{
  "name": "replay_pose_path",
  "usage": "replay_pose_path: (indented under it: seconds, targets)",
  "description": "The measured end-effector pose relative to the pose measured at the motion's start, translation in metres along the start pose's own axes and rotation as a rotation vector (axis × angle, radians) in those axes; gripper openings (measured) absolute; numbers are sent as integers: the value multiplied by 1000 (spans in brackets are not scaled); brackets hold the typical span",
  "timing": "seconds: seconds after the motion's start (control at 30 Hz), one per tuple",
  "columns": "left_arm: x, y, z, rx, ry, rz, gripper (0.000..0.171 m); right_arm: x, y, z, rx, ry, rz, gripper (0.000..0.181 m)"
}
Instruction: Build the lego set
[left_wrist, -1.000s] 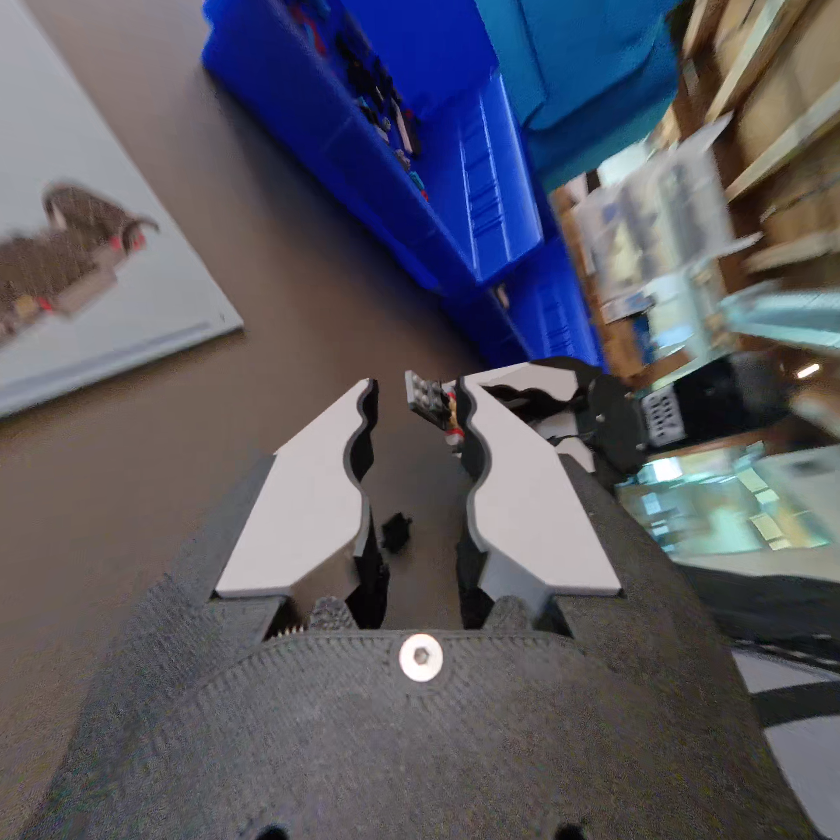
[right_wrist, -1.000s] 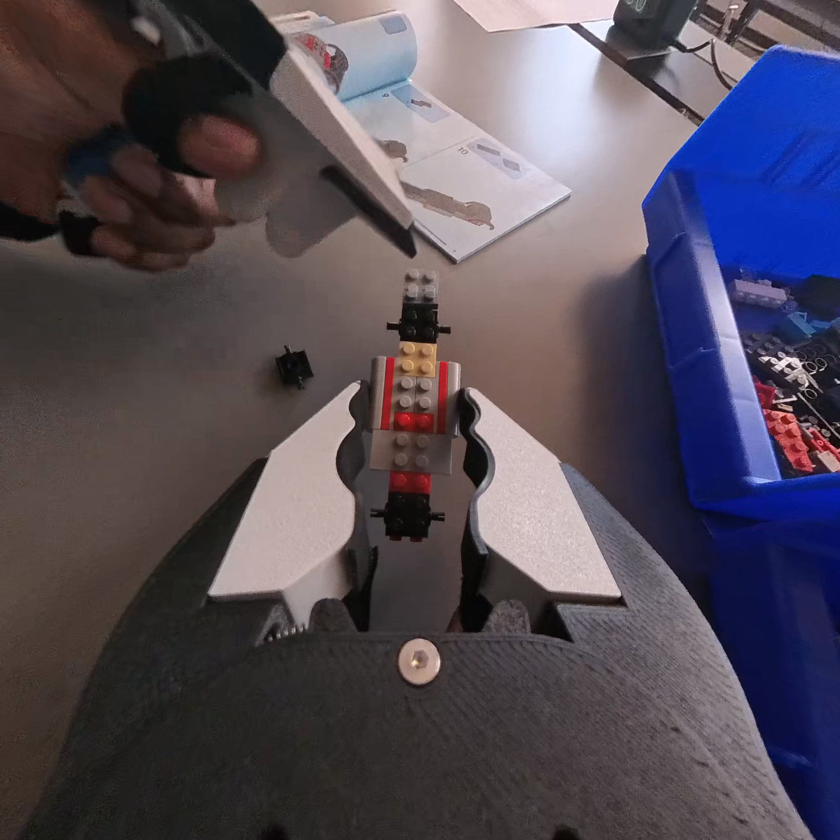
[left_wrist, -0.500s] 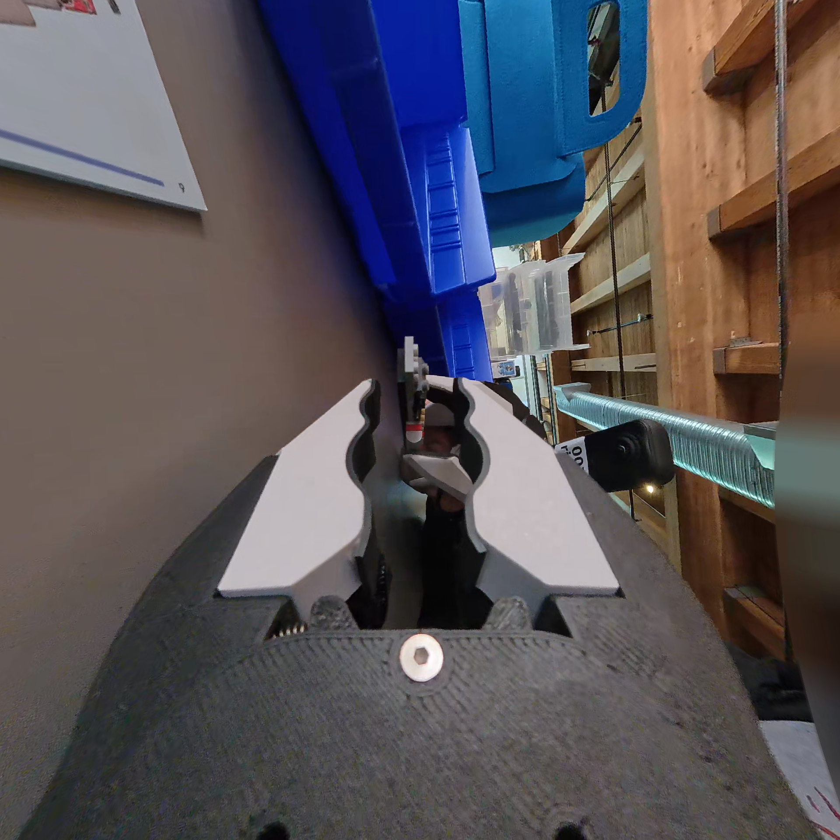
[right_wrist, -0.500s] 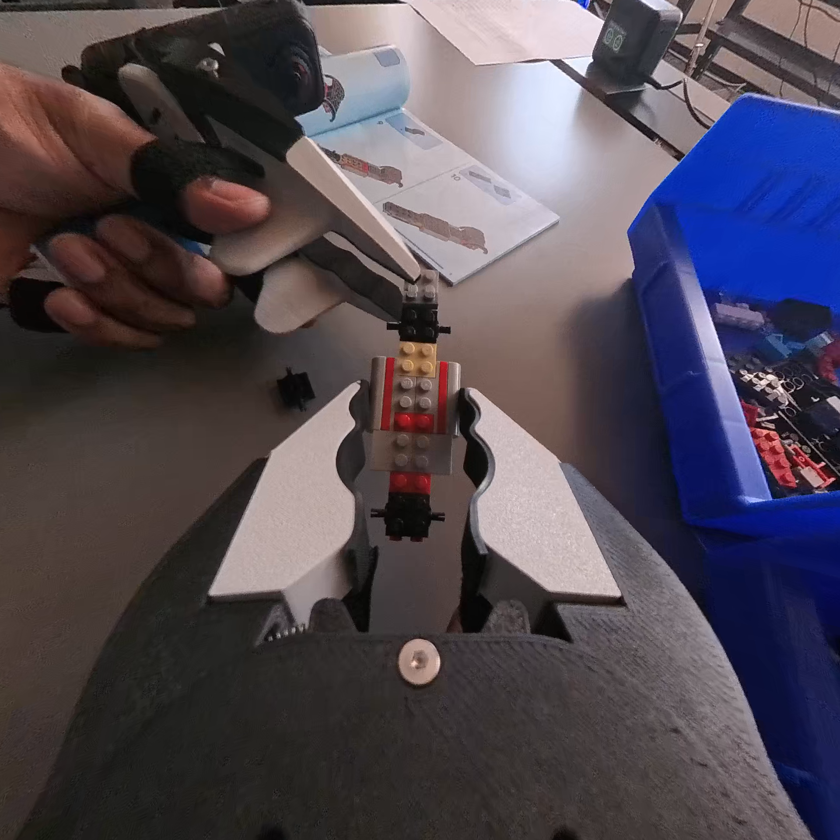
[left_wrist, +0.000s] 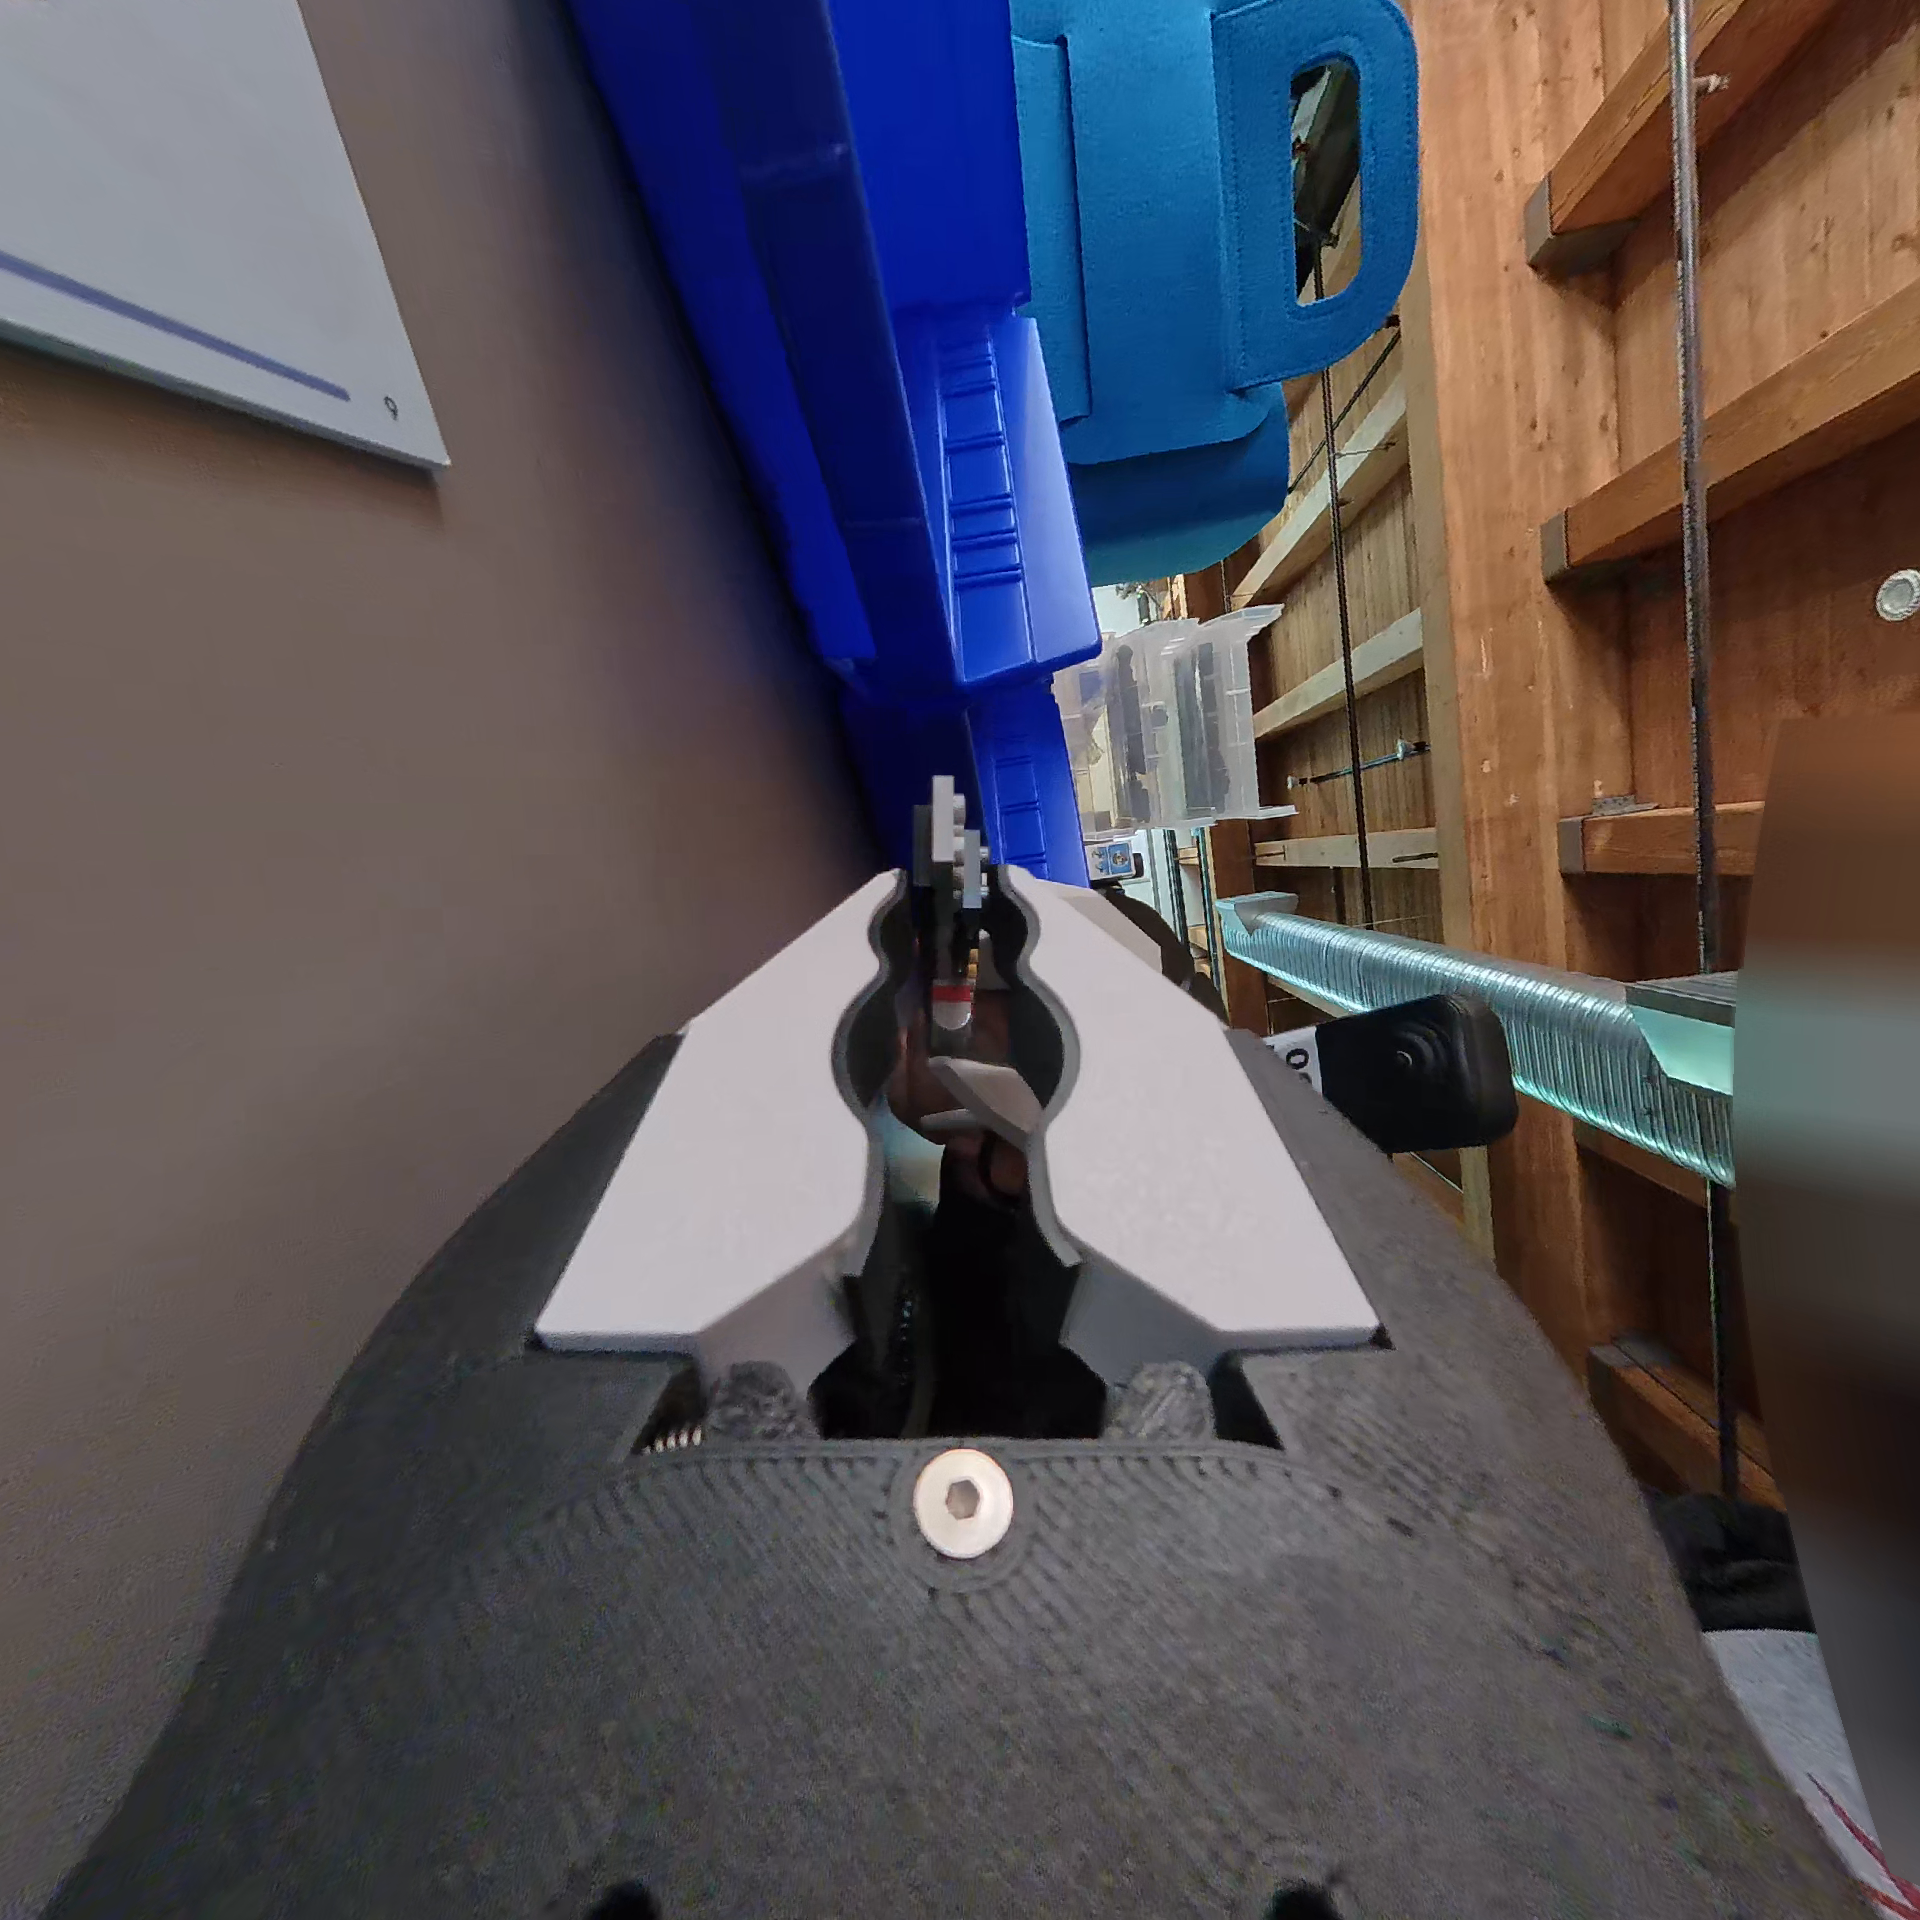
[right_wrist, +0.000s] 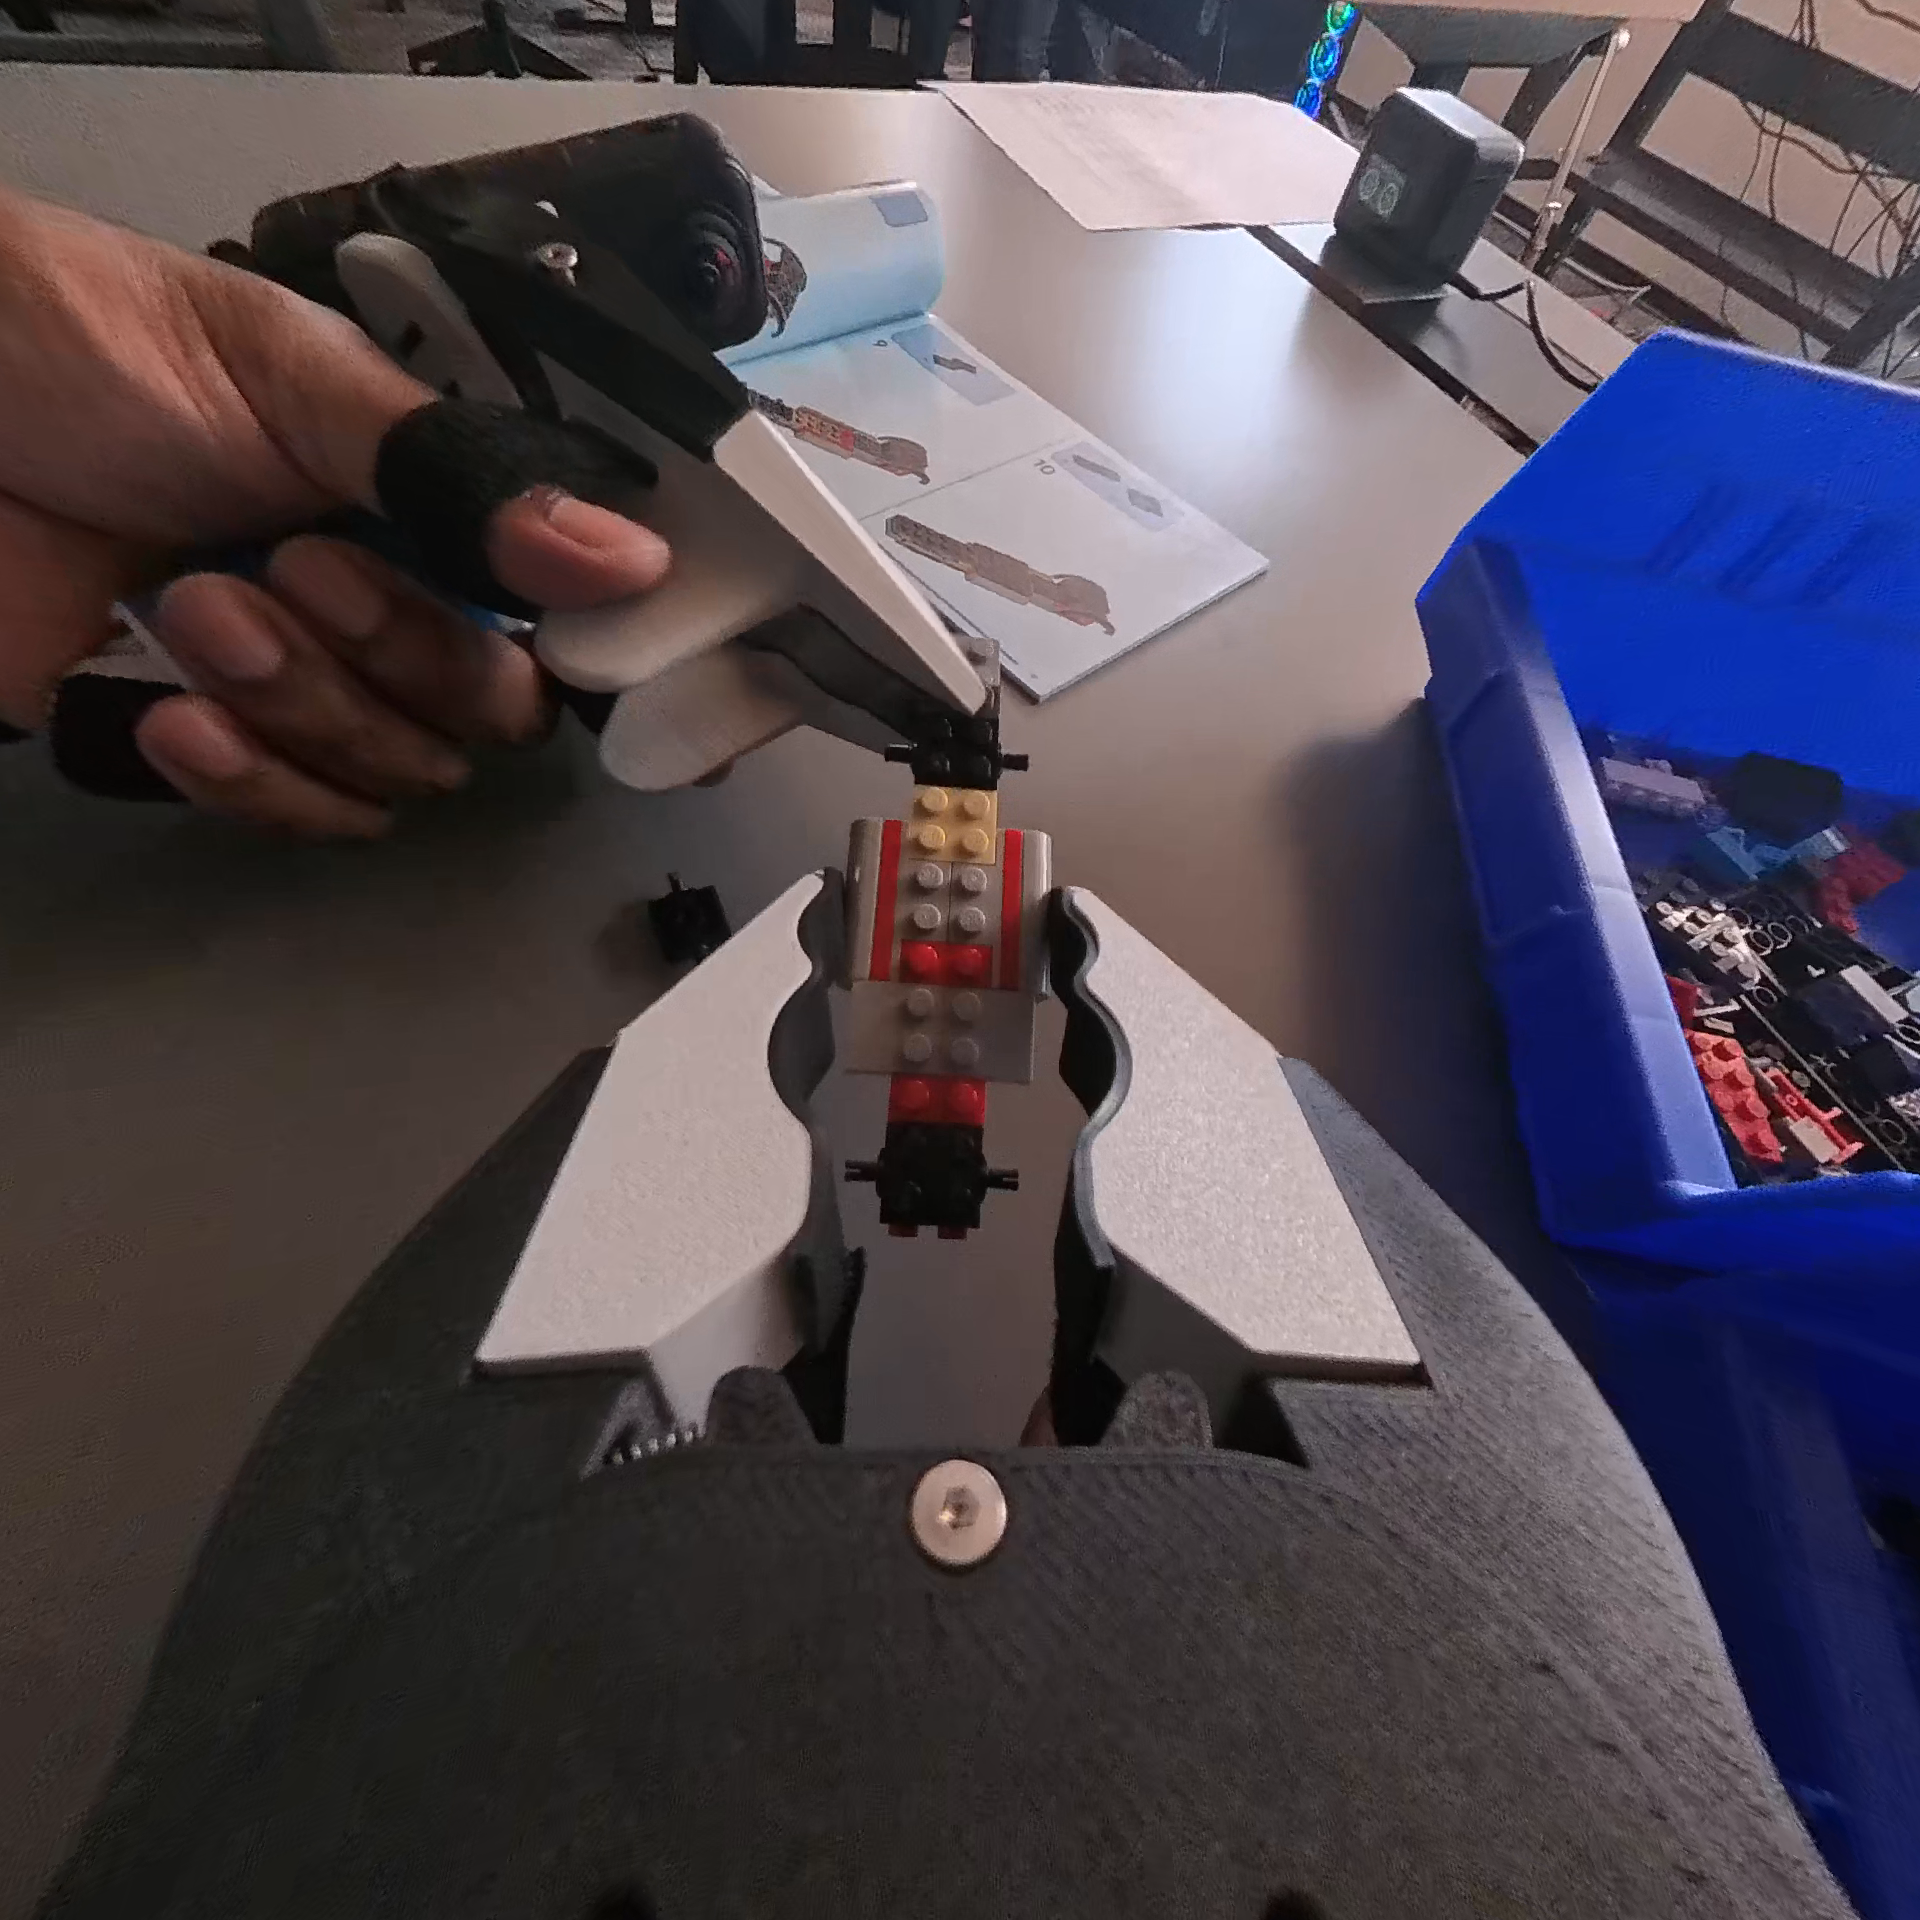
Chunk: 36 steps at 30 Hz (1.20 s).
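Between right tongs (right_wrist: 951, 914), clamped: narrow grey, red, tan and black lego assembly (right_wrist: 948, 977), partly built, held above brown table (right_wrist: 260, 1039). Left tongs (right_wrist: 961, 698) pinched on its far grey end brick. Still unused: small black axle brick (right_wrist: 686, 916), blue bin of loose pieces (right_wrist: 1704, 935).

We see a narrow grey, red, tan and black lego build (right_wrist: 948, 966) held level above the counter (right_wrist: 260, 1039), long axis toward 12 o'clock.
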<state>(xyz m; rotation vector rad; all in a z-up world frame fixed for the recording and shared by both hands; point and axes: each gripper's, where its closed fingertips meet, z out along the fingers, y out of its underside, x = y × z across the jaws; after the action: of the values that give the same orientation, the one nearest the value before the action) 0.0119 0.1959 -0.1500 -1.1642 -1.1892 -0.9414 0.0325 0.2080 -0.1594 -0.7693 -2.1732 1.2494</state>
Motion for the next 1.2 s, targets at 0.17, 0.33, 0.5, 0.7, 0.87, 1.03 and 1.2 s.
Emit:
replay_pose_path:
  seconds: [0.17,0.33,0.5,0.7,0.87,1.03,1.2]
  targets:
    - [4,0,-1,9,23,14,12,0,-5,-2,28,2,-3,42]
    - [6,0,-3,12,29,31,12,-2,-9,-3,44,8,-21,42]
    - [6,-1,-5,16,28,35,12,-3,-11,-2,53,13,-32,42]
    - [3,0,-6,-2,2,66,13,-5,-9,0,40,22,-61,42]
    - [5,-2,-6,5,-1,106,12,-4,-10,2,43,46,-84,42]
    - [12,-1,-4,6,60,90,32,3,-9,3,49,101,-89,42]
    - [24,-7,-9,73,150,107,23,8,-20,0,116,144,-62,42]
